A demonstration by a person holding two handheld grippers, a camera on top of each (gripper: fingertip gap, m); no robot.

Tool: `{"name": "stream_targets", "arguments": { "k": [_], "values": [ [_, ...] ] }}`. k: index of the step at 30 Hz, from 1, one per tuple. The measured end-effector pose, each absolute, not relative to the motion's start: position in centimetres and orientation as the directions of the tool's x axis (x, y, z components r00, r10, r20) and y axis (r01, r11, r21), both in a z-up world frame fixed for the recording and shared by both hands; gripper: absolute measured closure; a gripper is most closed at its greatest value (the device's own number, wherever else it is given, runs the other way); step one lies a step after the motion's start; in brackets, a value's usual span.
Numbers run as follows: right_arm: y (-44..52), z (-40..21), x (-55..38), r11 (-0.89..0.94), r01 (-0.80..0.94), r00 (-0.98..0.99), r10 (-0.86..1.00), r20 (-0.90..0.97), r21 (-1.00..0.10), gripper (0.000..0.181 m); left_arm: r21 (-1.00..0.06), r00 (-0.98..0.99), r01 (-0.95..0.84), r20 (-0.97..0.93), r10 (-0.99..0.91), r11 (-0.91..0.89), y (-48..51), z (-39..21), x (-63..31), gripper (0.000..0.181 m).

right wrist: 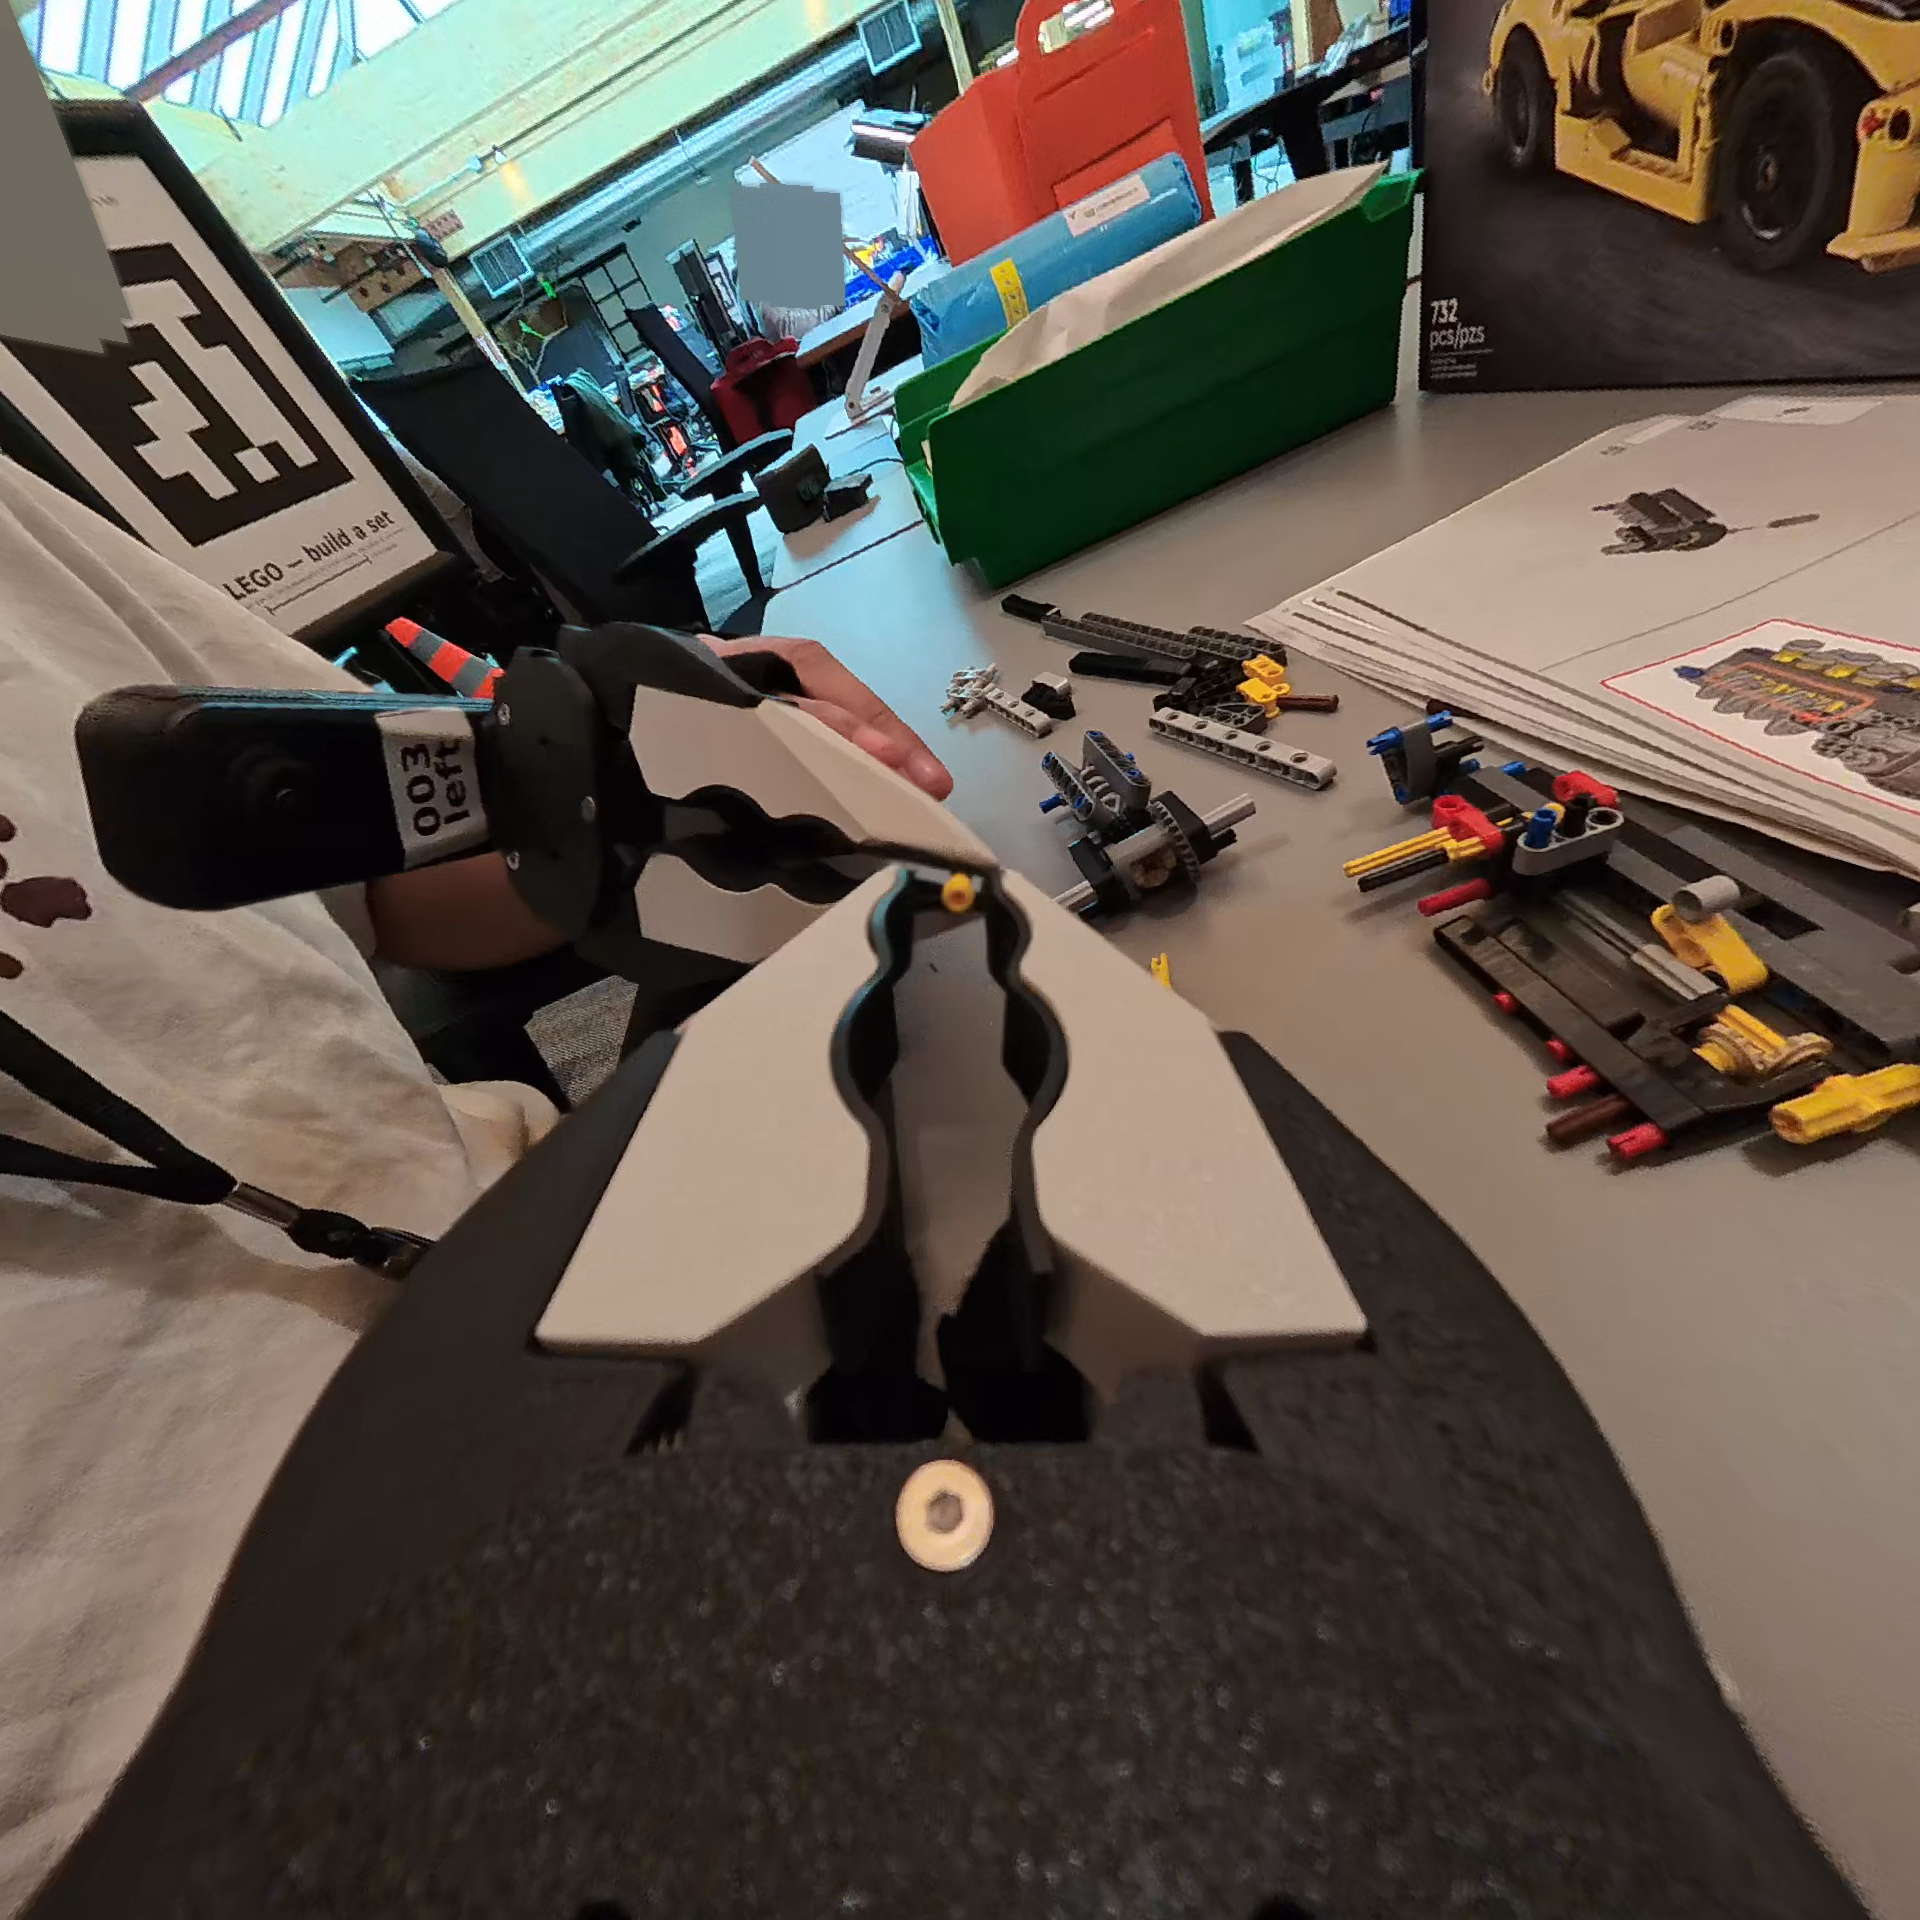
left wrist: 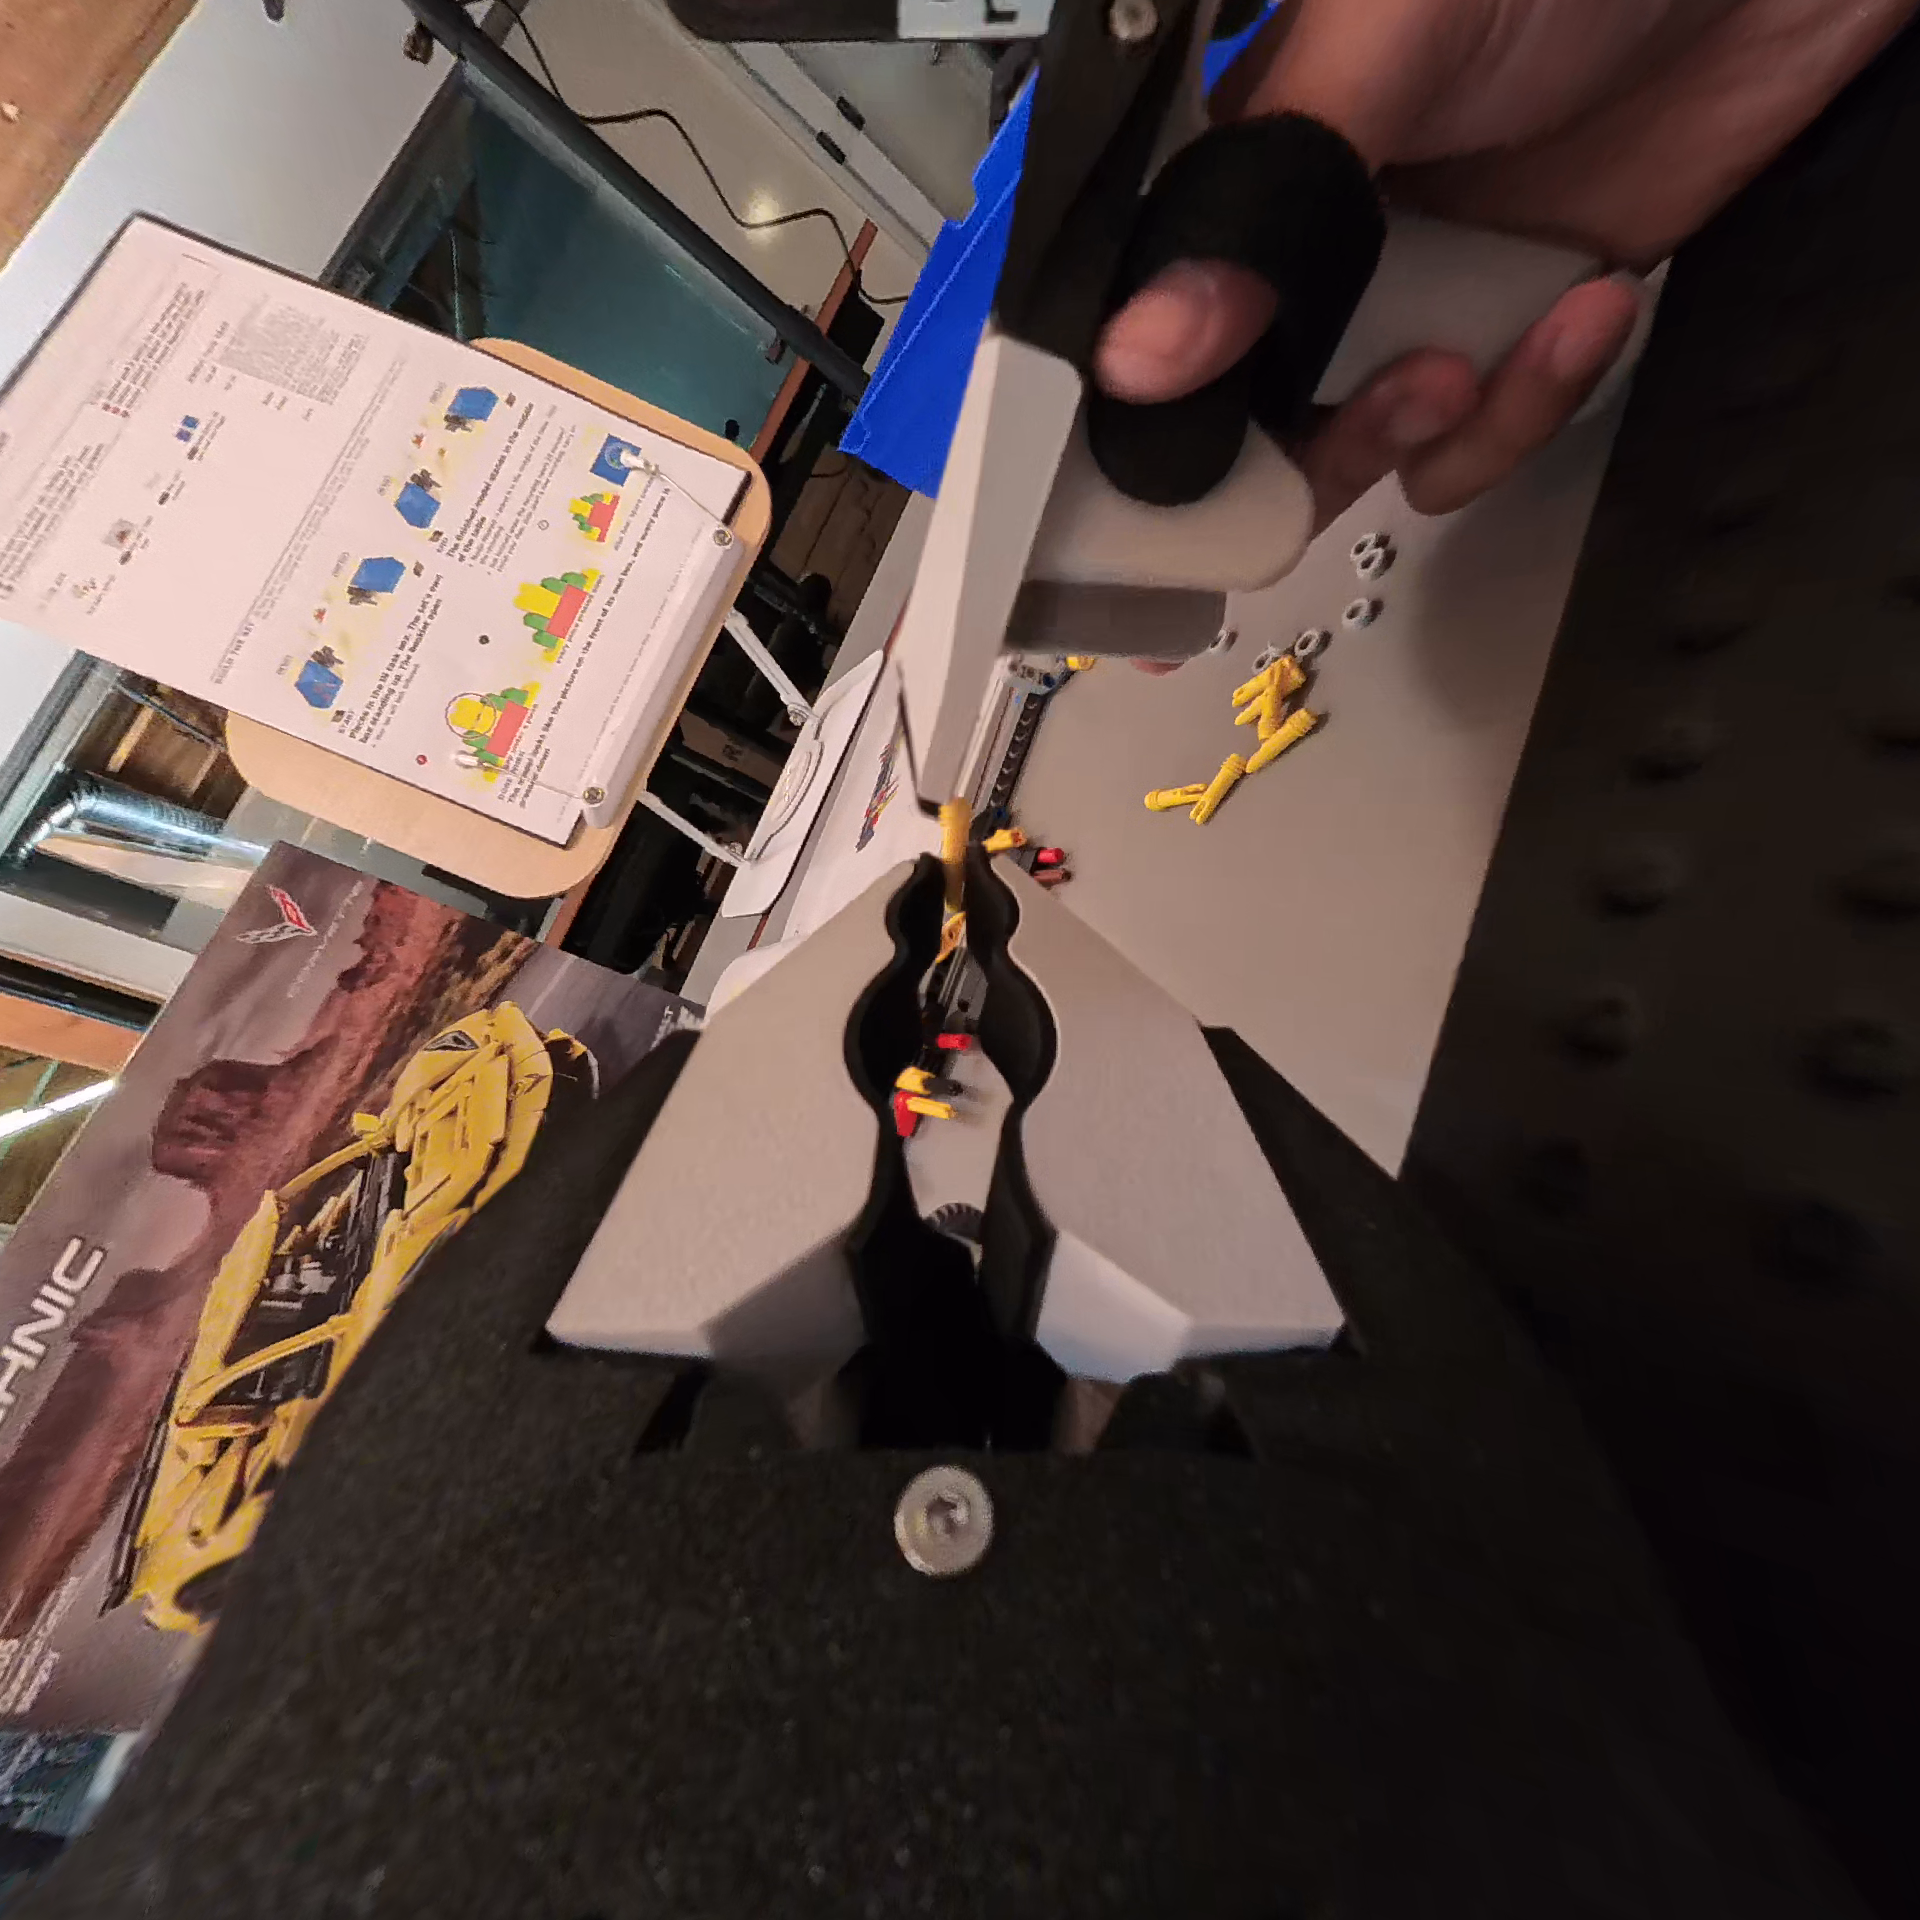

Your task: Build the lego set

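Observation:
My left gripper [left wrist: 952,864] and right gripper [right wrist: 957,896] meet tip to tip above the grey table [right wrist: 1351,1403]. A small yellow pin [left wrist: 953,829] sits between the tips of both; its round end shows in the right wrist view [right wrist: 957,890]. Both pairs of jaws are closed down to the pin's width. The left gripper also shows in the right wrist view [right wrist: 961,862], coming in from the left. The right gripper comes down from above in the left wrist view [left wrist: 932,795]. The black, partly built chassis [right wrist: 1662,997] lies on the table to the right.
A gear sub-assembly [right wrist: 1143,831], loose beams [right wrist: 1236,750] and an open instruction booklet [right wrist: 1662,582] lie behind. A green bin [right wrist: 1153,447] and the set's box [right wrist: 1662,187] stand at the back. Loose yellow pins [left wrist: 1247,748] and small grey parts [left wrist: 1366,582] lie on the table. The grippers are tip to tip, or close to it.

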State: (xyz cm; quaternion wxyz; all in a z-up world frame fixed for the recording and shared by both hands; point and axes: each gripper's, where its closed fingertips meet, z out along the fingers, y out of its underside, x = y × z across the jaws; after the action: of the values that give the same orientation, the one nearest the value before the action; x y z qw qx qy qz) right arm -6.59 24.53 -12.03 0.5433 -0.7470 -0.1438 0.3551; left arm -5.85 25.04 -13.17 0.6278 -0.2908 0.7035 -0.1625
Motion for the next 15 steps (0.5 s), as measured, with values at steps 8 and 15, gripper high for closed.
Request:
{"name": "stream_targets", "arguments": {
  "k": [8, 15],
  "values": [
    [24.3, -11.9, -6.9, -0.391, -0.191, 0.663, 0.625, -0.412, -0.9, 0.177, -0.649, -0.062, -0.156, -0.746, -0.663, 0.745, 24.5, -12.6, -6.2, 0.179],
    [22.6, -7.9, -8.7, -0.535, -0.44, 0.224, 0.712, -0.665, -0.721, 0.177, -0.903, -0.233, 0.097, -0.428, -0.873, 0.418, 22.3, -8.3, -7.9, 0.178]
  ]
}}
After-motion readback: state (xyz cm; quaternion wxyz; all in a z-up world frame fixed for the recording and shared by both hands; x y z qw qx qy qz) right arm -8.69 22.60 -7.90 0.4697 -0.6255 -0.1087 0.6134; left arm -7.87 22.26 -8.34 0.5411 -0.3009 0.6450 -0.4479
